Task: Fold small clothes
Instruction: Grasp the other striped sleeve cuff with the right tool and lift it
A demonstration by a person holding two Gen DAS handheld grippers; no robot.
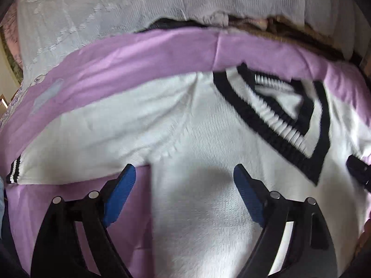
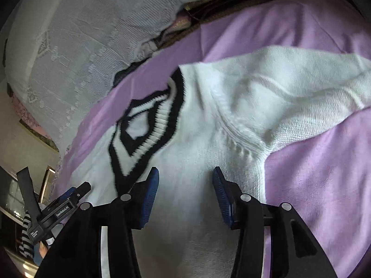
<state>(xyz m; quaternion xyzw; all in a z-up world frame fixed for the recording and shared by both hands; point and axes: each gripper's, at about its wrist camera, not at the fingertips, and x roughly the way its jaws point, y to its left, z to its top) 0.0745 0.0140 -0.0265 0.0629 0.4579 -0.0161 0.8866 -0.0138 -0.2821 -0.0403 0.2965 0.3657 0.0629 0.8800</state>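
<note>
One white sweater (image 1: pixel 190 120) with black-striped V-neck spread on one lilac sheet (image 1: pixel 139 48), centre frame, left gripper (image 1: pixel 183 173) jaws wide apart above it, right gripper (image 2: pixel 185 173) parted, nothing pinched, sweater's hem cut off, collar blurred

A home bedroom: lilac bedsheet (image 1: pixel 143 53), white lace coverlet (image 1: pixel 92 11), framed picture (image 2: pixel 47 180) by the wall.

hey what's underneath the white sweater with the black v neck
The white sweater lies spread on a lilac sheet, which shows around its body and sleeves. What the sheet itself covers, and whatever lies directly beneath the sweater's middle, is hidden.
</note>
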